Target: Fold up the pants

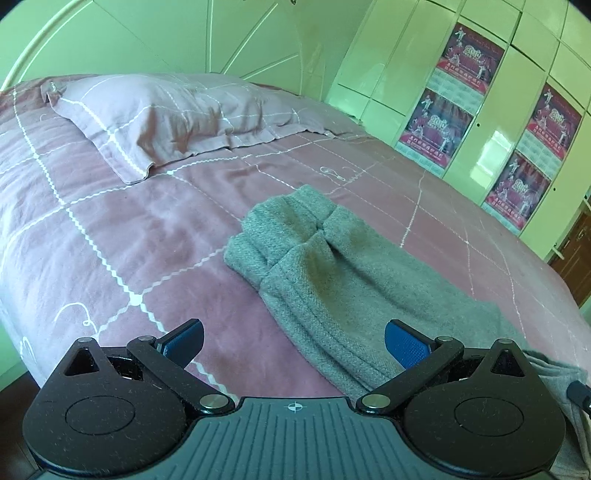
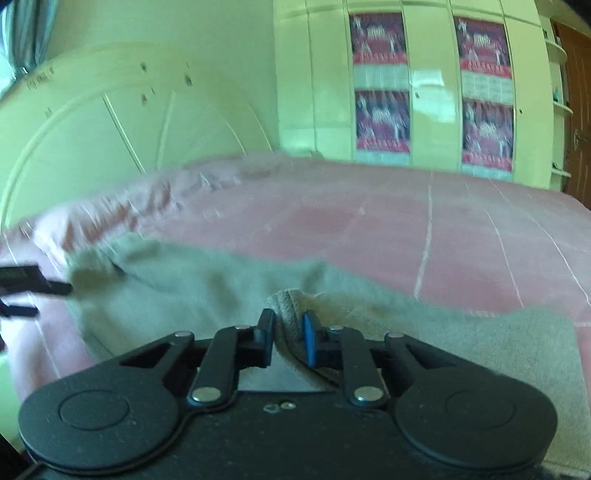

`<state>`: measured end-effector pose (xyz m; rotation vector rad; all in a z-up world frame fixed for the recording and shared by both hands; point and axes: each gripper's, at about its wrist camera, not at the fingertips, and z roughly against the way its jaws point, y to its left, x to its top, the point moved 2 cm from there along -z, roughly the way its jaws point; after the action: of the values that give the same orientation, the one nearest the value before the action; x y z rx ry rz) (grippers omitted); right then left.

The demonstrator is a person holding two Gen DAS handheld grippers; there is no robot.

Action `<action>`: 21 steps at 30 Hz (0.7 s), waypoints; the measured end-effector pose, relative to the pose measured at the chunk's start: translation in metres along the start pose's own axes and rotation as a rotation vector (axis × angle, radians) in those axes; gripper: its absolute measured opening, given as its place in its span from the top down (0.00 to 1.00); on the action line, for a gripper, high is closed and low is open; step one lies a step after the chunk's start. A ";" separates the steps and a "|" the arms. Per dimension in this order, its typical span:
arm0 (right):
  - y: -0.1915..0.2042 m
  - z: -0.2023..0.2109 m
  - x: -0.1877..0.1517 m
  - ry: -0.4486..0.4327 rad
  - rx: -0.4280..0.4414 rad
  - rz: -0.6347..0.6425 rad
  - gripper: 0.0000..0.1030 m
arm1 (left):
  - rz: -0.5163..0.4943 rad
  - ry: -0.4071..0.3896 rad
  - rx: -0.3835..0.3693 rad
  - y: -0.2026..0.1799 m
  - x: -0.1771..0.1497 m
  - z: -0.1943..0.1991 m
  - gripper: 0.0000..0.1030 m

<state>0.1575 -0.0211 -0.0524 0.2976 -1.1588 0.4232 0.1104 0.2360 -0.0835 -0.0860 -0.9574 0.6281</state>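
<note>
L gripper (image 1: 293,341): fingers wide apart, nothing between them, hovering over the near edge of the bed (image 1: 110,229). Grey pants (image 1: 332,273) lie on the pink checked bedspread, right of centre, bunched w/ a ribbed folded end at the far-left and the rest running toward the near right, past the R finger pad (image 1: 406,347).

R gripper (image 2: 288,334): fingers narrow, pinching a rolled grey hem of the pants (image 2: 406,317) between the blue pads. Fabric drapes left and right of the grip; view is motion-blurred. Dark gripper part visible at far left edge of that view, touching the cloth's left end; can't tell more.

Bkgd: pillow (image 1: 159,114) at far left by headboard (image 1: 166,33); wardrobe (image 1: 413,66) w/ red posters (image 1: 469,59) far right.
</note>
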 end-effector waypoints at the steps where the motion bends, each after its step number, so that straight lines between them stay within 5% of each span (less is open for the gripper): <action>1: 0.004 -0.011 -0.008 0.063 0.012 0.016 0.92 | -0.003 0.006 -0.001 -0.001 0.000 -0.002 0.00; 3: 0.005 -0.032 -0.031 0.195 0.017 0.019 0.88 | -0.013 0.015 -0.005 -0.004 -0.002 -0.004 0.00; 8: 0.004 -0.004 -0.018 0.070 0.011 0.001 0.81 | -0.020 0.028 -0.016 -0.007 -0.005 -0.007 0.00; 10: -0.013 0.009 -0.013 0.030 0.018 -0.097 0.79 | -0.018 0.034 -0.015 -0.007 -0.005 -0.010 0.00; 14: -0.086 0.032 -0.007 -0.027 -0.109 -0.365 0.77 | -0.014 0.040 -0.023 -0.009 -0.006 -0.012 0.00; 16: -0.140 0.029 -0.017 0.066 -0.297 -0.522 0.77 | -0.027 0.043 -0.027 -0.012 -0.008 -0.012 0.00; 17: -0.168 0.021 -0.029 0.150 -0.330 -0.588 0.87 | -0.033 0.042 -0.030 -0.015 -0.009 -0.013 0.00; 18: -0.187 0.018 -0.036 0.189 -0.291 -0.647 1.00 | -0.037 0.042 -0.036 -0.017 -0.009 -0.013 0.00; 20: -0.203 0.033 -0.026 0.135 -0.246 -0.688 1.00 | -0.048 0.042 -0.045 -0.023 -0.010 -0.013 0.00; 21: -0.205 0.045 -0.016 0.066 -0.266 -0.653 0.85 | -0.057 0.041 -0.047 -0.027 -0.011 -0.013 0.00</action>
<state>0.2117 -0.2245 -0.0526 0.4037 -0.9744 -0.2903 0.1284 0.2109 -0.0904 -0.1123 -0.9316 0.5493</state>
